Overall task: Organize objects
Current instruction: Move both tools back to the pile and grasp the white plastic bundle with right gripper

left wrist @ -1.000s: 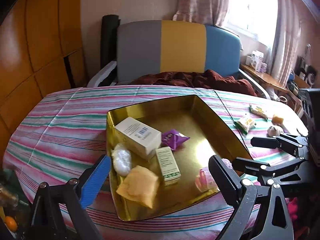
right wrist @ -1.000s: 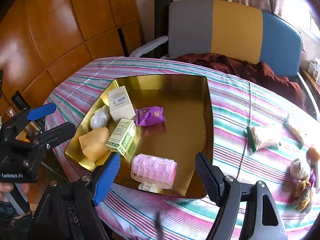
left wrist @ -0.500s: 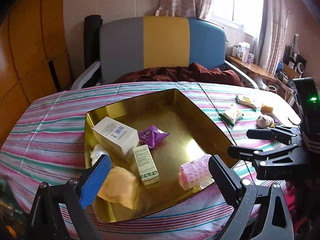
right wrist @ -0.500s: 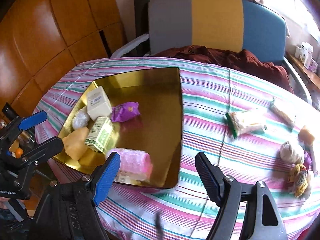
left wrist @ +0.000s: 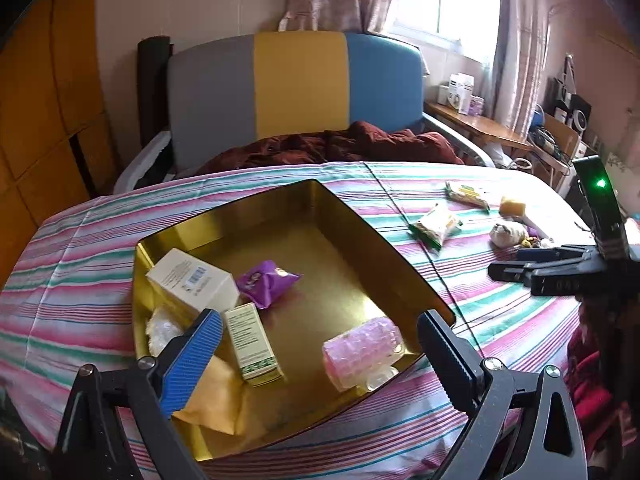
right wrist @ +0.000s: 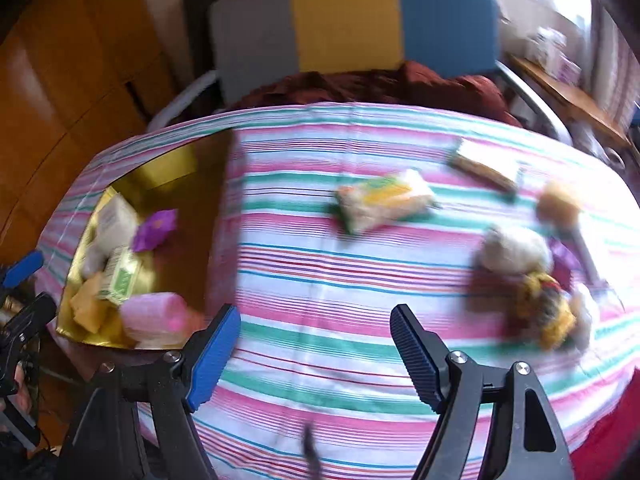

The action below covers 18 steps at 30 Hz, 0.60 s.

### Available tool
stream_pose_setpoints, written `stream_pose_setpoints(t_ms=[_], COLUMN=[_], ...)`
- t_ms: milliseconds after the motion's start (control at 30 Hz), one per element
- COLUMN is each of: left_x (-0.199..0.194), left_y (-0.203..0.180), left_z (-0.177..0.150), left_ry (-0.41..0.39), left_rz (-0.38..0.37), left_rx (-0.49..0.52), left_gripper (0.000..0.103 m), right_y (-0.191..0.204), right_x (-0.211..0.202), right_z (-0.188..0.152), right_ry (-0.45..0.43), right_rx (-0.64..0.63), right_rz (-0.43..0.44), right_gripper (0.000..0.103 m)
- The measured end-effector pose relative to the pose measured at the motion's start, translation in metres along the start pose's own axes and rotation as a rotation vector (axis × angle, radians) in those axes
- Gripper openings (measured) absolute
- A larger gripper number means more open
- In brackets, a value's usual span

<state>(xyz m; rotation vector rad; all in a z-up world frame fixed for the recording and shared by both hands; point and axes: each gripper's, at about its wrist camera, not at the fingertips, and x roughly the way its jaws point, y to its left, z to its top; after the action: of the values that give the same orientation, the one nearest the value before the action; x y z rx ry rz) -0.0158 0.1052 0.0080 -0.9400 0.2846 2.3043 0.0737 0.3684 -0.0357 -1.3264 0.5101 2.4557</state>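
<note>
Gold tin tray (left wrist: 384, 248) sits on the striped cloth of the bench (left wrist: 80, 264), straight ahead of the left gripper (left wrist: 320, 340), whose jaws are wide apart with nothing between the pads. Inside the tray: white box (left wrist: 192, 280) and purple packet (left wrist: 264, 282) further ahead, green-and-white carton (left wrist: 252, 344) just ahead of the blue finger, pink curler roll (left wrist: 362, 350) nearer the black finger, yellow pouch (left wrist: 216, 396) and a clear-wrapped white lump (left wrist: 162, 330) partly behind the blue finger. Right gripper (left wrist: 540, 266) shows far to the right, above loose snacks.

Right wrist view, blurred: right gripper (right wrist: 316, 354) gapes, holding nothing, over bare striped cloth. Tray (right wrist: 168, 168) lies off to its left. Ahead: green-yellow snack pack (right wrist: 384, 200); ahead-right, a long bar (right wrist: 486, 168), white ball (right wrist: 514, 250), yellow toy (right wrist: 544, 312).
</note>
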Motion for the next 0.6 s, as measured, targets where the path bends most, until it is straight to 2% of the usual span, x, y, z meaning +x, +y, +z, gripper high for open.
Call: stream_pose_setpoints(t_ms=[167, 367, 467, 600], left_x=[0.005, 0.01, 0.012, 0.017], left_y=[-0.008, -0.02, -0.031, -0.046], left_z=[0.005, 0.015, 0.022, 0.031], left_ry=[0.0, -0.004, -0.008, -0.003], left_rz=[-0.024, -0.05, -0.07, -0.095], left_rx=[0.019, 0.052, 0.078, 0.121], left_gripper=[0.099, 0.099, 0.099, 0.099], right_y=[-0.071, -0.16, -0.2, -0.237], right_x=[-0.013, -0.029, -0.023, -0.002], right_z=[0.004, 0.008, 0.007, 0.005], right_ry=[0.002, -0.02, 0.022, 0.104], right_rx=[0.185, 0.426, 0.51, 0.563], right_rz=[-0.078, -0.22, -0.282, -0.32], right_gripper=[0.079, 0.071, 0.067, 0.066])
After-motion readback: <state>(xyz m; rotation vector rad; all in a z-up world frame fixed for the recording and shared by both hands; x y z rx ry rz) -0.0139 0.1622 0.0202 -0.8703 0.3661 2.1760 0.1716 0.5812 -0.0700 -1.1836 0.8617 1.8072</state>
